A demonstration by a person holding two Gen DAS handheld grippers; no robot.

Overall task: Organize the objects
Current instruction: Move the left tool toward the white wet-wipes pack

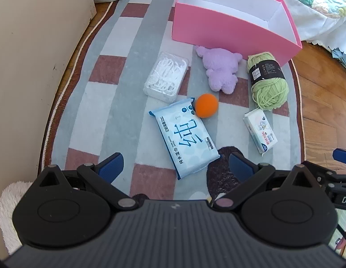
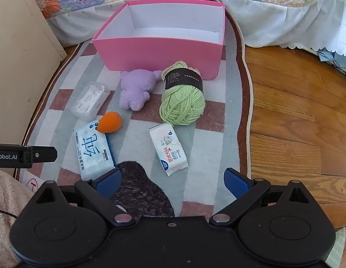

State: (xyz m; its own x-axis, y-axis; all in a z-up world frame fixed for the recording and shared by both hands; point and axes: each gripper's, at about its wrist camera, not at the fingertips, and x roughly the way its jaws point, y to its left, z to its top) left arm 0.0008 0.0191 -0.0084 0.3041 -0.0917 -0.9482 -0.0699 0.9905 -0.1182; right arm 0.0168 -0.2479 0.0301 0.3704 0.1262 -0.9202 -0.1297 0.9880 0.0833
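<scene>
An empty pink box stands at the far end of a checked rug. In front of it lie a purple plush toy, a green yarn ball, a clear box of floss picks, an orange sponge egg, a large blue wipes pack and a small tissue pack. My left gripper hovers open over the blue pack's near end. My right gripper hangs open, empty, just short of the small tissue pack.
A beige cabinet side borders the rug on the left. A floral quilt with a white skirt hangs behind the box. Wooden floor lies to the right. A dark patch marks the rug's near end.
</scene>
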